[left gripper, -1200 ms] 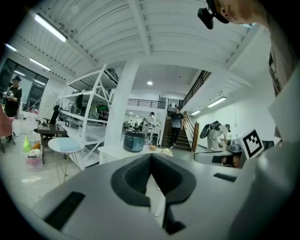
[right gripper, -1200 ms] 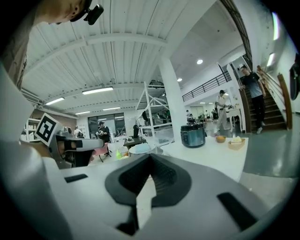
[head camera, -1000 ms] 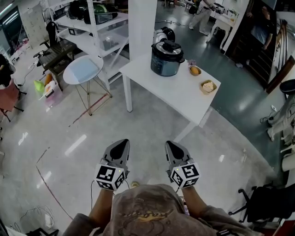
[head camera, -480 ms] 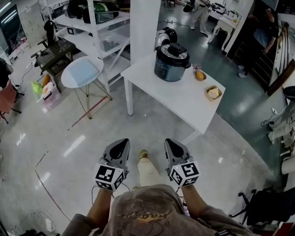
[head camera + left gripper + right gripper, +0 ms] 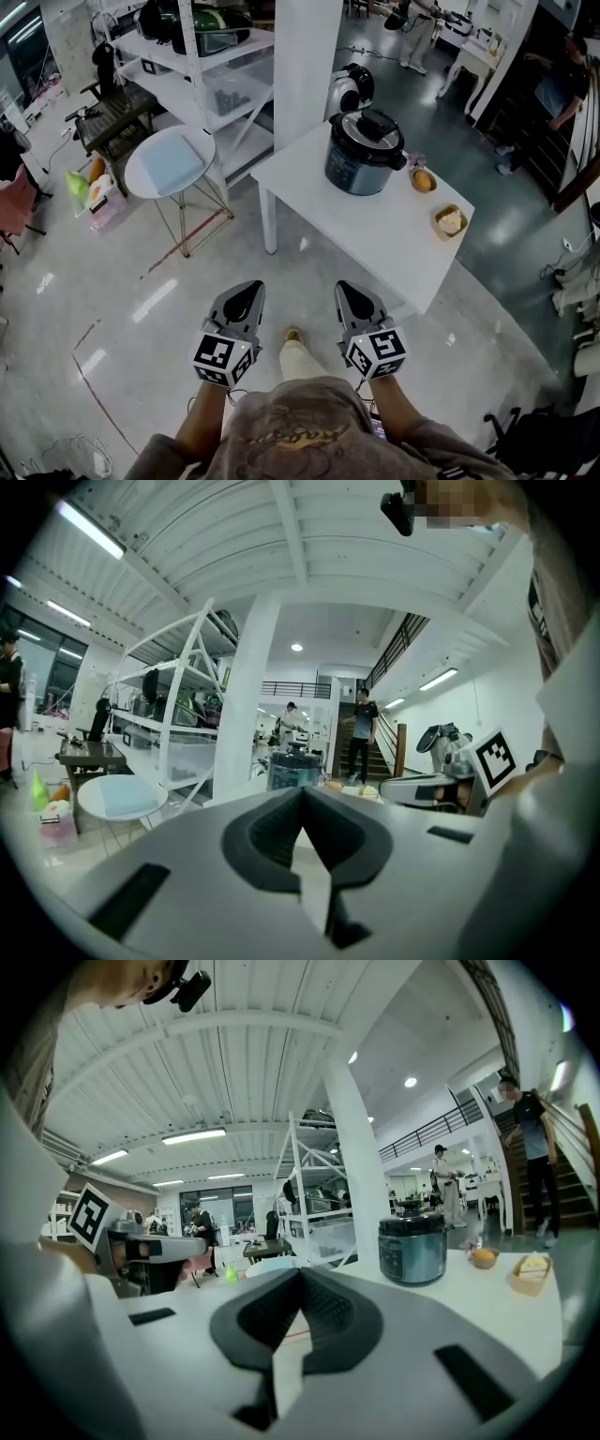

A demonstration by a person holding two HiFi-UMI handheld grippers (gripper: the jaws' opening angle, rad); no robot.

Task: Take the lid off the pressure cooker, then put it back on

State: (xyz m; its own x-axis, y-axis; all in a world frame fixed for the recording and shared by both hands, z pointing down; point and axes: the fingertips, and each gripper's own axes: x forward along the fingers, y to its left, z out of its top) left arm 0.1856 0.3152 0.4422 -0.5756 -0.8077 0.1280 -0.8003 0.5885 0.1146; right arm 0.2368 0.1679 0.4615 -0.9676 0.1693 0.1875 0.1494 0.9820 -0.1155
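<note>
**A:** Right, starting at the left: the left gripper [image 5: 246, 292] is hanging over bare floor [image 5: 141, 309], jaws pressed together with nothing between them. What is worrying you there?

**B:** Shut jaws. If they are meeting the lid [image 5: 367, 127] like that, they are nudging it rather than taking it.

**A:** The right gripper [image 5: 352, 292] is showing the same, closed on nothing and pointing roughly level.

**B:** Same risk, then. The pressure cooker [image 5: 364, 155] is sitting well apart from both grippers, at the far side of the white table [image 5: 375, 230], whose near corner is jutting toward the person (a bump hazard, I'd guess). Right of the pot, two small dishes [image 5: 450, 221] are sitting close enough for a swinging lid to sweep them.

**A:** And the cooker itself?

**B:** It is standing upright, a squat drum in dark blue-grey with a paler panel on its front. The lid is sitting on top, with a black handle [image 5: 379, 123] running across it. I am judging that it needs a twist before it lifts. Pulling straight up risks dragging the whole pot toward the edge.
</note>
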